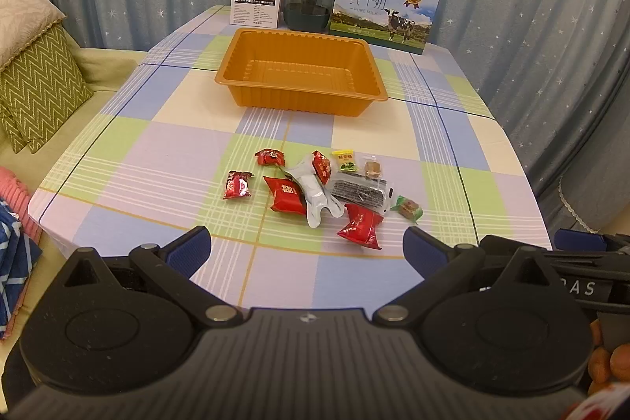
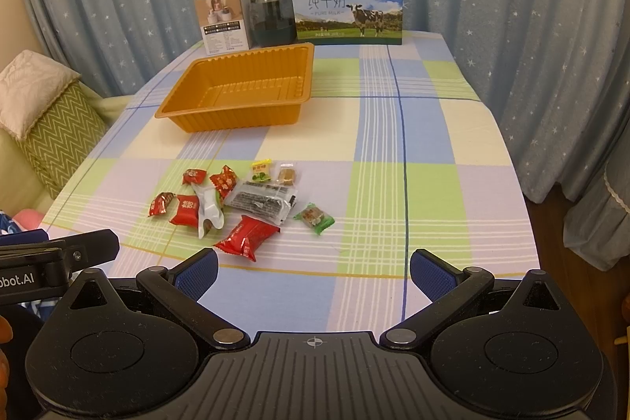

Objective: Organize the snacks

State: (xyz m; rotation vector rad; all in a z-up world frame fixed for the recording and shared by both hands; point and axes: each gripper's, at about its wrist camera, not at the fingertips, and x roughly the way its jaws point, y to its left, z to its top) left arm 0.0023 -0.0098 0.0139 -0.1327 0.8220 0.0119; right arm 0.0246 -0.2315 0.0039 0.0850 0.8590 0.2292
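With your left gripper (image 1: 307, 248) and right gripper (image 2: 313, 272) both spread wide and holding nothing, take the nearest red snack packet (image 2: 247, 237), light, crinkly and slippery, across its puffed middle at lower centre, its long axis slanting toward the upper right.

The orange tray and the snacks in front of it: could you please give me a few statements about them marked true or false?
1. The orange tray holds no snacks. True.
2. The left gripper is shut on a red packet. False: it is open and empty.
3. The milk carton stands behind the tray. True.
4. The green-wrapped snack lies in the tray. False: it lies on the tablecloth.
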